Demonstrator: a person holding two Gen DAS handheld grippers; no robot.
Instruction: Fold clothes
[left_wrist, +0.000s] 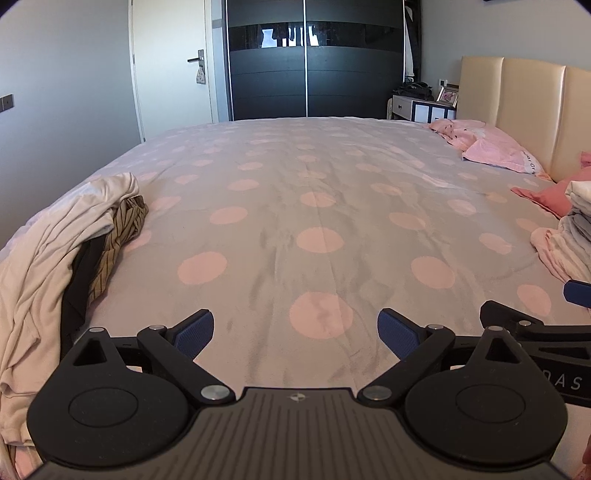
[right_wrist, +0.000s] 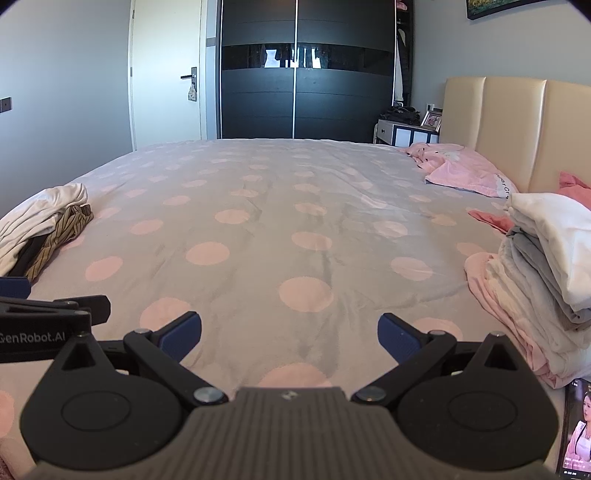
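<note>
1. My left claw (left_wrist: 295, 326) hangs low over the bedspread (left_wrist: 317, 206), blue pads spread wide with nothing between them; a pink dot of the spread shows in the gap.
2. My right claw (right_wrist: 290, 332) is just beside it, equally spread and empty, also over the bedspread. Each wrist view catches the other claw at its edge.
3. Only the right wrist view shows a phone (right_wrist: 574, 432) with a lit screen, lying on the bedspread's near right corner.
4. At the bedspread's left edge lies the unfolded heap (left_wrist: 55, 236): a cream garment over a striped olive one and something black. The left view shows it large and close.
5. At the bedspread's right edge stands the folded stack (right_wrist: 543, 266), white on top, grey and pale pink below. The right view shows it whole; the left view clips it.
6. Farther, at the bedspread's head end, lies a pink pillow (right_wrist: 465, 168) against the cream headboard (right_wrist: 491, 122).
7. Beyond the bedspread's far edge stands a dark wardrobe (left_wrist: 314, 62).
</note>
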